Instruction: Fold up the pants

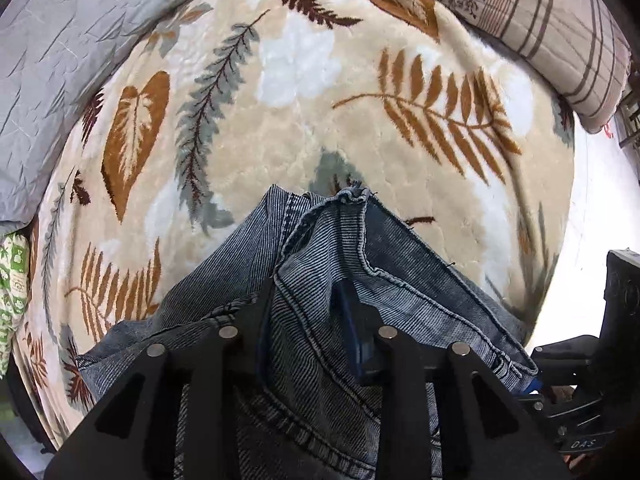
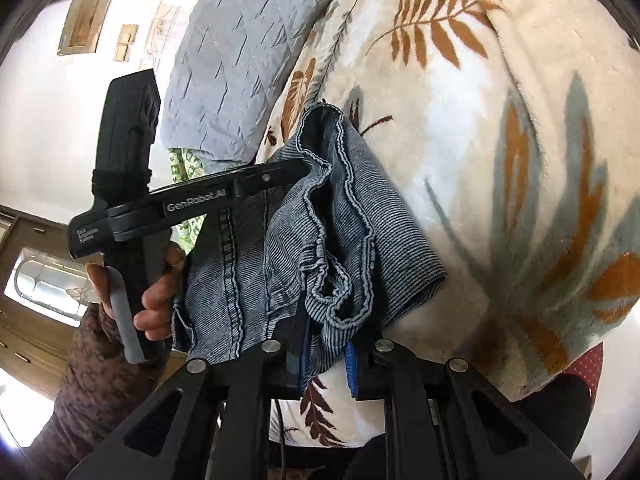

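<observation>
Pants [image 1: 320, 264] of faded blue ribbed denim with raised stitched seams. Beneath, a fluffy plush blanket [image 1: 360, 128] with leaf print. Grey crinkled quilted cloth [image 1: 60, 60]. Hand-held gripper [image 2: 326, 356] of matt black plastic with shiny metal pins.

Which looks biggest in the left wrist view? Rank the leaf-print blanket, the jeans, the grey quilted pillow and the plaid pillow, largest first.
1. Leaf-print blanket
2. Jeans, though nearness to the camera enlarges them
3. Grey quilted pillow
4. Plaid pillow

The two pillows are cut by the frame, so their order is unsure.
</observation>
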Action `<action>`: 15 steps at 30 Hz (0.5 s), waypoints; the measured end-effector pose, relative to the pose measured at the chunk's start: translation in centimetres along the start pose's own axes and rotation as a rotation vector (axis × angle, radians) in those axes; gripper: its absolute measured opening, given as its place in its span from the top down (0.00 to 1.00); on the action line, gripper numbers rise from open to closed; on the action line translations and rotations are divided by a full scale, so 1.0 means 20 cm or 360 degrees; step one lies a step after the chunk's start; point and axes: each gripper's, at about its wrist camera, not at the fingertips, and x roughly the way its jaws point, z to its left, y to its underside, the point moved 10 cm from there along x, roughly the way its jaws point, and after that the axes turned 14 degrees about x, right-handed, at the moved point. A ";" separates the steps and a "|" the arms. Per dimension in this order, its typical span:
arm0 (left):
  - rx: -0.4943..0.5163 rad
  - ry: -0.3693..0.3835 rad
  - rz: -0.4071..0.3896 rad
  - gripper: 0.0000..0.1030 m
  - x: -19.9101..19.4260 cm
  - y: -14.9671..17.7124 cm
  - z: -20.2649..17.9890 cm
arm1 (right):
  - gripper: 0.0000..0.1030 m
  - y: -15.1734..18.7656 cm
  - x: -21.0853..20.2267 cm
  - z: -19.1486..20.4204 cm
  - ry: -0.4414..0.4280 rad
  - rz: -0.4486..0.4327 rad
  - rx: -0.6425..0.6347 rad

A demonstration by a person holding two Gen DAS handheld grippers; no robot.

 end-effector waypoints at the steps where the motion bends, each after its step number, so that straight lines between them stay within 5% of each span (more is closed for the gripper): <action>1: -0.0033 0.0027 -0.0016 0.73 -0.03 0.01 0.01 | 0.81 0.00 -0.02 0.02 0.0010 0.0002 -0.0034; 6: -0.0291 0.0169 -0.0171 0.72 -0.28 0.09 0.14 | 0.67 -0.13 -0.16 0.10 0.0005 -0.0143 -0.0090; 9: -0.0454 0.0115 -0.0233 0.58 -0.40 0.21 0.27 | 0.62 -0.24 -0.23 0.17 -0.0021 -0.0223 -0.0120; 11: -0.0623 0.0109 -0.0264 0.46 -0.45 0.34 0.36 | 0.58 -0.30 -0.19 0.28 -0.0046 -0.0202 -0.0189; 13: -0.0804 0.0193 -0.0294 0.46 -0.45 0.49 0.40 | 0.45 -0.35 -0.08 0.38 -0.0022 -0.0160 -0.0311; 15: -0.0957 0.0282 -0.0289 0.45 -0.40 0.62 0.41 | 0.45 -0.39 0.05 0.43 0.0042 -0.0121 -0.0396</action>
